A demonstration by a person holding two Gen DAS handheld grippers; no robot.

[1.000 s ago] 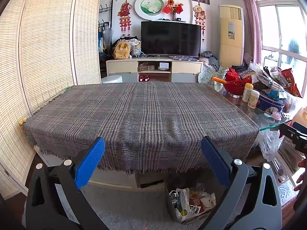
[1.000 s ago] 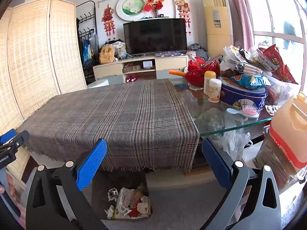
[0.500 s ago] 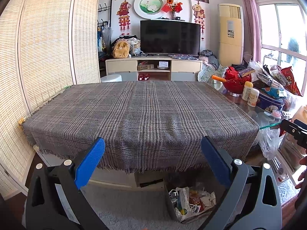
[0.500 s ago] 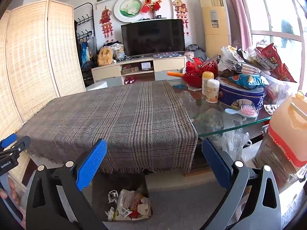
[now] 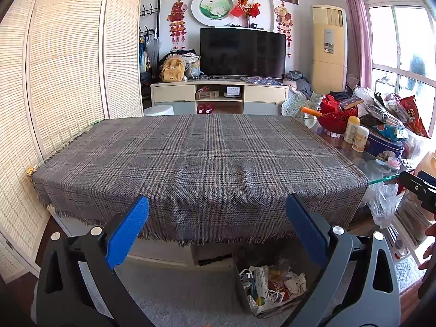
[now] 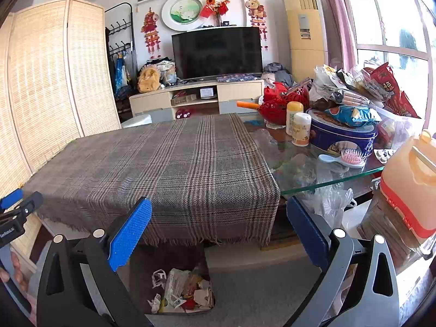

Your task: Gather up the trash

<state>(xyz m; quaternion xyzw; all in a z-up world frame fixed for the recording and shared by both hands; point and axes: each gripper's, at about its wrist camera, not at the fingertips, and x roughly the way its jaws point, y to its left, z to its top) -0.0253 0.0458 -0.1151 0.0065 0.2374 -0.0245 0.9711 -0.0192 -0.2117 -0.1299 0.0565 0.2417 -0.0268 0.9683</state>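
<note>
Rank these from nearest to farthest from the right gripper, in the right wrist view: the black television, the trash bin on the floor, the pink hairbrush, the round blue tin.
1. Trash bin on the floor, just below the right gripper.
2. Pink hairbrush, right, on the glass.
3. Round blue tin, right, just behind the brush.
4. Black television, at the far wall.

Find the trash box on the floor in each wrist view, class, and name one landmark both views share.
Left wrist: the trash box sits bottom centre-right, below the cloth's fringe, beside the right finger.
Right wrist: the trash box sits bottom centre-left, between the fingers.
Shared landmark: the plaid tablecloth directly above it.
</note>
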